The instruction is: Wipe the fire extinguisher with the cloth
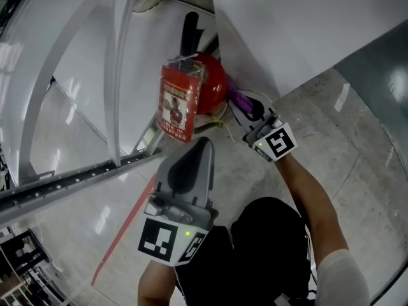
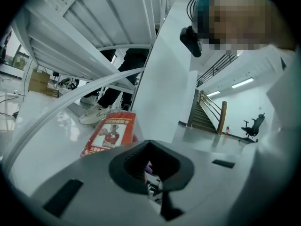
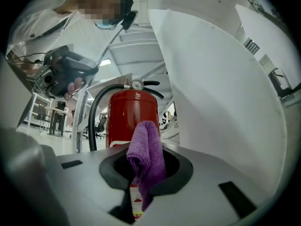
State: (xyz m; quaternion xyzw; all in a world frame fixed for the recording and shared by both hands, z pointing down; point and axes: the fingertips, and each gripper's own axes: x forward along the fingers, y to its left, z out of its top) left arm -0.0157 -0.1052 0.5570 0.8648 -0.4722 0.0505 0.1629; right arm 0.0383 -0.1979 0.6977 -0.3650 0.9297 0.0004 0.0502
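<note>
Right gripper (image 1: 252, 116) (image 3: 141, 185): jaws clamped on a purple cloth (image 1: 240, 99) (image 3: 146, 152). The cloth stands up out of the jaws as a folded wad, and its lower end hangs down between them.
- In the head view the cloth sits right up against the fire extinguisher (image 1: 211, 80) (image 3: 134, 114), on the flank that faces the white panel (image 1: 293, 24) (image 3: 221, 93). Whether it is actually pressing on the red shell cannot be told.
- Extinguisher stands upright on the grey floor (image 1: 357, 152), close beside the panel. A black hose (image 3: 92, 114) curves down its side. Gauge (image 3: 136, 84) and black handle (image 1: 190, 32) are at the top.
- A red instruction card (image 1: 178, 104) (image 2: 110, 133) in a clear sleeve hangs on the side away from the cloth.

Left gripper (image 1: 204, 144) (image 2: 149, 173): jaws pressed together with nothing between them. It is held near the person's body, tip pointing toward the card and apart from it.

Surroundings: a perforated metal rail (image 1: 64, 182) crosses at the left under white curved framing. A red line (image 1: 124, 231) runs along the floor.
</note>
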